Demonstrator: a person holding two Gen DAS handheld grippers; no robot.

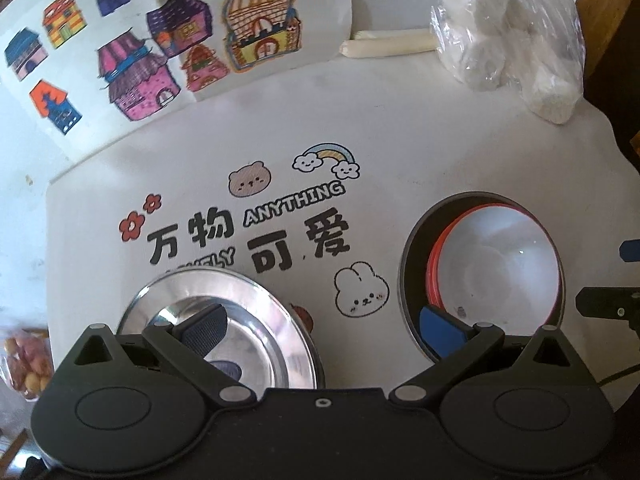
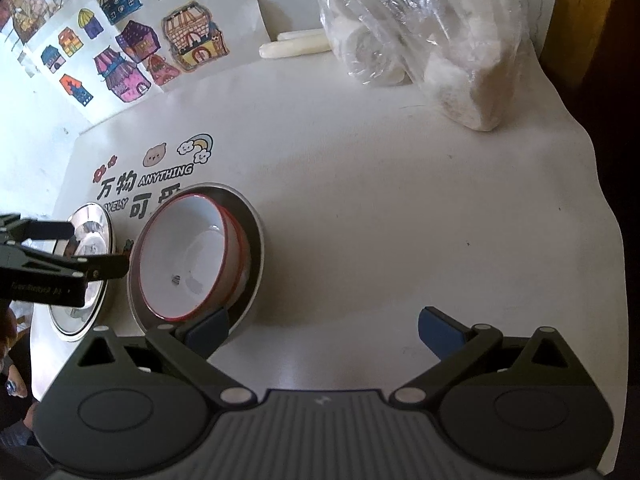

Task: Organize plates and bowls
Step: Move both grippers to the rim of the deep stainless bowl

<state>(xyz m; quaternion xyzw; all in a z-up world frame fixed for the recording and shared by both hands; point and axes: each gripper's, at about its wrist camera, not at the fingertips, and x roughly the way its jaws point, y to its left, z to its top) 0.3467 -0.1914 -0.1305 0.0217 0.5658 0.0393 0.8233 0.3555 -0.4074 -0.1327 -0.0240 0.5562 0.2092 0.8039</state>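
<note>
- The white bowl with a red rim [image 2: 192,256] sits tilted inside the dark round plate [image 2: 256,240] on the white printed table [image 2: 380,220]; a shiny steel plate [image 1: 224,320] lies just beside them.
- The left tool [image 1: 320,320] hovers spread, one pad over the steel plate and one over the bowl; closing here would likely pinch nothing.
- The right tool [image 2: 320,330] is spread too, its left pad at the dark plate's rim; a nudge could rock the leaning bowl out.

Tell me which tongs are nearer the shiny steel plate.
Left. The left tongs hang open right over the steel plate, one finger above it. The right tongs are open further right, beside the red-rimmed bowl.
</note>
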